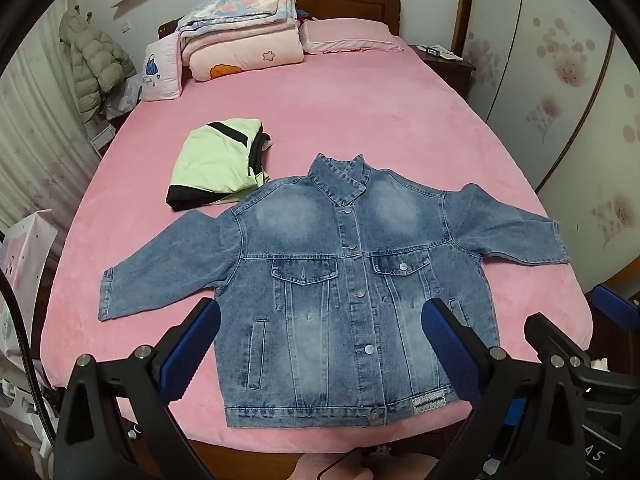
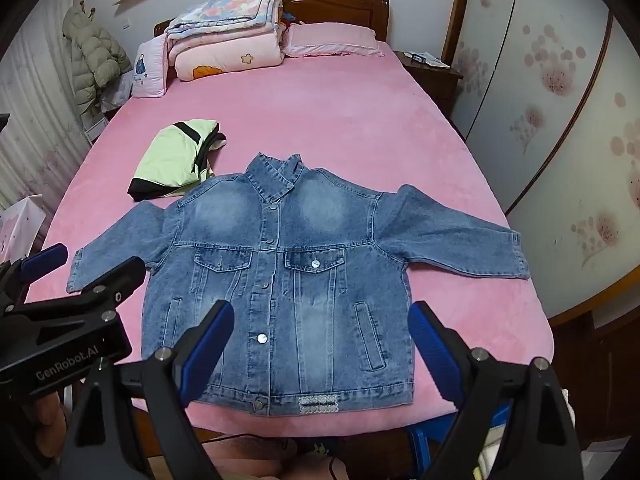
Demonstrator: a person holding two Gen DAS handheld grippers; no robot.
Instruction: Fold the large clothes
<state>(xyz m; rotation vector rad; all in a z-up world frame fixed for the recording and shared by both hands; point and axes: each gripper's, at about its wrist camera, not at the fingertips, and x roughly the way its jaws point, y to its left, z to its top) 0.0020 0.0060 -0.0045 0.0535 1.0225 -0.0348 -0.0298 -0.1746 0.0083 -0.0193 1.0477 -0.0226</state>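
A blue denim jacket (image 1: 332,288) lies flat, front up and buttoned, sleeves spread, on the pink bed near its foot edge; it also shows in the right wrist view (image 2: 288,280). My left gripper (image 1: 320,344) is open and empty, held above the jacket's lower half. My right gripper (image 2: 320,344) is open and empty above the hem. The left gripper shows at the left of the right wrist view (image 2: 80,276), the right gripper at the right of the left wrist view (image 1: 580,320).
A folded green and black garment (image 1: 220,164) lies just beyond the jacket's left shoulder. Stacked quilts (image 1: 240,28) and a pink pillow (image 1: 348,36) sit at the headboard. A nightstand (image 1: 444,64) and wardrobe (image 1: 560,80) stand right; a coat (image 1: 96,64) hangs left.
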